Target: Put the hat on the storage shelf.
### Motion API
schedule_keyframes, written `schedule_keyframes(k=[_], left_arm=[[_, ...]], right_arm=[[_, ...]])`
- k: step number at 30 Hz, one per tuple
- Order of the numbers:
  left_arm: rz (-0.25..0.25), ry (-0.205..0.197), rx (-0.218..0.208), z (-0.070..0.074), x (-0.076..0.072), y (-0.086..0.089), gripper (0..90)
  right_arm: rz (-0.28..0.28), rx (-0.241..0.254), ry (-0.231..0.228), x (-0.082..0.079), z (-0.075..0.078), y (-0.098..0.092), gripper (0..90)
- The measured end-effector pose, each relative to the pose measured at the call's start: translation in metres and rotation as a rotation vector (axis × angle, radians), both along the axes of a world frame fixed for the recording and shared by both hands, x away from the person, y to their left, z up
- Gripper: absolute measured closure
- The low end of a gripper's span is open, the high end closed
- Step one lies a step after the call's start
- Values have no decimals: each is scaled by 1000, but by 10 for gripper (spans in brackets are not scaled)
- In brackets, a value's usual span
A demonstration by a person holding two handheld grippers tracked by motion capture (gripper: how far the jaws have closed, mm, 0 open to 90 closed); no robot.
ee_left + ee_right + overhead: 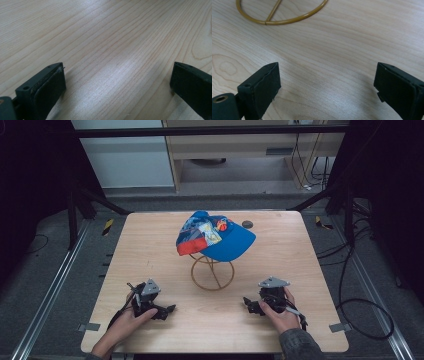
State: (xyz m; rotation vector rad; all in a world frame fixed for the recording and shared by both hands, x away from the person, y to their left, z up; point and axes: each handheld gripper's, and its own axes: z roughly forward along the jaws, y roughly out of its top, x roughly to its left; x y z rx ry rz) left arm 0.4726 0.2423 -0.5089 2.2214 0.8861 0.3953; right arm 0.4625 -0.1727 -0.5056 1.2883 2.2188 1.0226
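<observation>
Cap (216,236) on its stand (212,272) — well beyond both grippers, between them.

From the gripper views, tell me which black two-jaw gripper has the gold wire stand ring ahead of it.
The right gripper: the gold wire stand's round base lies beyond its open jaws. The left gripper faces bare wooden table.

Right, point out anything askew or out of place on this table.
The blue patchwork cap sits tilted on the gold wire stand, brim dipping right. A small dark round disc lies loose beside it. Both grippers rest open, holding nothing.
</observation>
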Motion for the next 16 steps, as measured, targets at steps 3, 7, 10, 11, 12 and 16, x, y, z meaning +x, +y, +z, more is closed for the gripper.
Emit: schedule_keyframes(k=[3, 7, 10, 11, 12, 16], left_arm=[[0, 0, 0, 0, 0, 0, 0], [0, 0, 0, 0, 0, 0, 0], [0, 0, 0, 0, 0, 0, 0], [0, 0, 0, 0, 0, 0, 0], [0, 0, 0, 0, 0, 0, 0], [0, 0, 0, 0, 0, 0, 0]], right_arm=[[-3, -14, 0, 0, -6, 4, 66], [-5, -51, -5, 1, -6, 9, 57], [0, -51, -5, 0, -6, 9, 56], [-2, -48, -2, 0, -6, 10, 55], [-1, -48, -3, 0, -7, 10, 55], [-10, -49, -1, 0, -7, 11, 49]])
